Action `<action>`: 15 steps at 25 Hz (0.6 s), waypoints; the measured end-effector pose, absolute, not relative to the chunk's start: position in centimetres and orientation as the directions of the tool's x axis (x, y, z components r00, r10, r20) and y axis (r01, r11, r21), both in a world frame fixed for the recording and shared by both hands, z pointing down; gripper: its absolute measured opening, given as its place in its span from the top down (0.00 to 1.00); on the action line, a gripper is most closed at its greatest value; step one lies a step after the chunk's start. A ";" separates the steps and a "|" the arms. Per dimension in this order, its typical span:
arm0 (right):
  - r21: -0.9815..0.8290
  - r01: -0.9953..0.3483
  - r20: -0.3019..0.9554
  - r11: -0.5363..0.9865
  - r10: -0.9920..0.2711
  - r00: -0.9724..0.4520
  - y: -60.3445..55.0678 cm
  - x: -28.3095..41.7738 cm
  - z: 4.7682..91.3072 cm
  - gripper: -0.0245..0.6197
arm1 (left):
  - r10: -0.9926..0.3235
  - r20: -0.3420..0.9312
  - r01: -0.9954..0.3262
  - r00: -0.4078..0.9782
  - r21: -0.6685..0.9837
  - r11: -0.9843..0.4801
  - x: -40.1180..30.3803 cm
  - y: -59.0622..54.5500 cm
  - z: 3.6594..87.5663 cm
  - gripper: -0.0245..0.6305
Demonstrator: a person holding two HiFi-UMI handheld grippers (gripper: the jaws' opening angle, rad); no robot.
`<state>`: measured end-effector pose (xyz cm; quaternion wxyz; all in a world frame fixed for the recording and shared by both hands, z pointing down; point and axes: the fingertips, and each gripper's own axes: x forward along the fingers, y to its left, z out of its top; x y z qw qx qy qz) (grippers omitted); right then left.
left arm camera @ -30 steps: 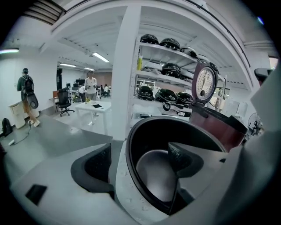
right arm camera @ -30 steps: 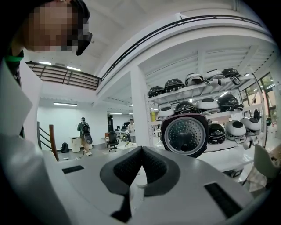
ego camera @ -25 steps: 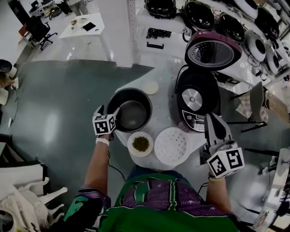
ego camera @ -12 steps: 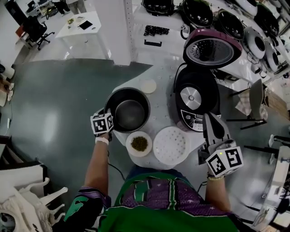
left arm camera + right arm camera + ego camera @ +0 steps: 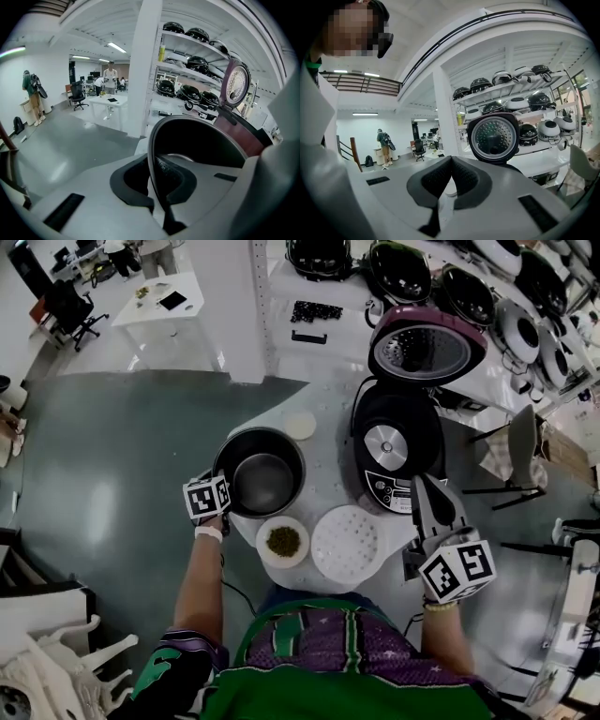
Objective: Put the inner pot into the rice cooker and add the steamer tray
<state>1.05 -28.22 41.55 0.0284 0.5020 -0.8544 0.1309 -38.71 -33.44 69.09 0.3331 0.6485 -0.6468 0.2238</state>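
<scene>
Now, inner pot (image 5: 265,476): is sitting upright on the round white table (image 5: 326,486), left of centre in the head view. It is dark, round and deep-walled, with a thin pale rim and a duller grey floor showing inside, and nothing is lying in it.
Left gripper (image 5: 225,491): is clamping the pot's lower-left rim. In the left gripper view the thin wall of the pot (image 5: 197,145) is running between the black pads (image 5: 176,180), which are closing right onto it.
Right gripper (image 5: 421,488): is hovering at the lower right of the head view, near the cooker's front panel. Its jaws are pressing together with nothing between them.
Rice cooker (image 5: 394,451): is standing to the right of the pot, apart from it. It is black, and its cavity is showing a round silver plate.
Cooker lid (image 5: 424,348): is standing open toward the upper right, showing a perforated metal inner face.
Steamer tray (image 5: 347,542): is lying flat at the table's lower edge, white, round and dotted with holes.
Small bowl (image 5: 283,541): is sitting just below the pot, left of the tray, holding something greenish.
</scene>
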 end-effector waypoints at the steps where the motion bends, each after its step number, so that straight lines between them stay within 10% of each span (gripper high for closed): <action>1: -0.193 -0.867 0.177 0.459 -0.853 -0.491 -28.2 1.3 41.3 0.95 | -0.688 0.722 -0.987 0.069 0.152 0.060 -38.6 -33.4 69.0 0.93; 15: -0.185 -0.874 0.122 0.449 -0.872 -0.474 -25.3 2.4 39.2 0.95 | -0.765 0.637 -0.971 0.093 0.229 0.072 -38.2 -32.3 62.8 0.92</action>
